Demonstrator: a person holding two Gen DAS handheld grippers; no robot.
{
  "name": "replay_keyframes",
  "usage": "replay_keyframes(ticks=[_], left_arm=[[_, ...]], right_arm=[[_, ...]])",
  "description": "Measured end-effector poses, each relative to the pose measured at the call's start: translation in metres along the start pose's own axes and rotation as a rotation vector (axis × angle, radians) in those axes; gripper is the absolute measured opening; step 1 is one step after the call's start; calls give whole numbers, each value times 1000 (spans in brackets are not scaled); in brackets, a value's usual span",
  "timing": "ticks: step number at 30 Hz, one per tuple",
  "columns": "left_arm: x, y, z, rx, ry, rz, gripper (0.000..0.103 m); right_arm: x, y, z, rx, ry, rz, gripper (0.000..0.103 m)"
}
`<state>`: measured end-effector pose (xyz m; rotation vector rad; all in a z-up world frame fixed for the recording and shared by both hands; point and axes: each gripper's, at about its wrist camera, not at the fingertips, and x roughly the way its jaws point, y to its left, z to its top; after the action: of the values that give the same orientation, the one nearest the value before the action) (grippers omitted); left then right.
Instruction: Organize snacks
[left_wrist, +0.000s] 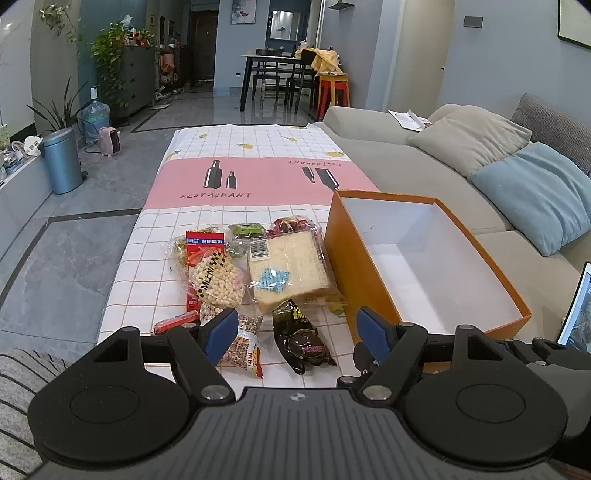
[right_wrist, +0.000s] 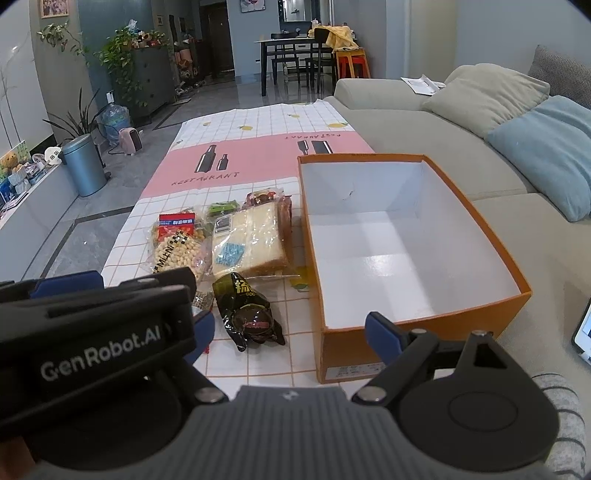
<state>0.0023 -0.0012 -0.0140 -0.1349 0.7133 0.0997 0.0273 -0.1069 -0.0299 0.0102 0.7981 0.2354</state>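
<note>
Two wide-jawed, empty grippers, left (left_wrist: 297, 326) and right (right_wrist: 291, 330); the left hides snack packets (left_wrist: 236, 269) on a checked tablecloth (left_wrist: 229, 147) beside a grey sofa (left_wrist: 388, 147).

We see a printed cloth (left_wrist: 207, 184) over the surface, glossy clear plastic on the bread bag (left_wrist: 288, 266), a shiny dark foil packet (left_wrist: 299, 339), and a matt orange cardboard box (right_wrist: 509, 306) with smooth white lining.

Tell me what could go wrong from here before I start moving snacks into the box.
1. The snacks overlap: the bread bag lies on other packets, so lifting it may drag them along.
2. The black packet looks glossy and may slip from the open left gripper.
3. The left gripper fills the right camera's lower left, beside the right gripper; they could bump near the orange box.
</note>
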Motion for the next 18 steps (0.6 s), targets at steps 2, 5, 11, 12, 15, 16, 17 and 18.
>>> replay_keyframes(ticks=[2,5,11,12,15,16,17,18], left_arm=[[0,0,0,-3,-2,-3,86],[2,0,-1,-6,-6,-2,86],[2,1,-2,-4,-4,-5,86],[2,1,-2,-4,-5,-6,86],[3,1,-2,1,3,-14,86],[4,1,-2,0,4,-13,86],[4,1,-3,-1,4,-12,86],[4,1,-3,-1,4,-12,86]], right_arm=[[0,0,0,-2,-1,-2,86],[-1,-1,0,-2,-6,-3,86],[0,-1,0,-3,-3,-6,86],[-1,-2,0,-3,-4,-7,86],[-1,-1,-1,-4,-6,-10,86],[-1,-1,-1,-7,-5,-12,86],[-1,-1,-1,-8,-6,-15,86],[-1,0,-1,-8,-6,-16,86]])
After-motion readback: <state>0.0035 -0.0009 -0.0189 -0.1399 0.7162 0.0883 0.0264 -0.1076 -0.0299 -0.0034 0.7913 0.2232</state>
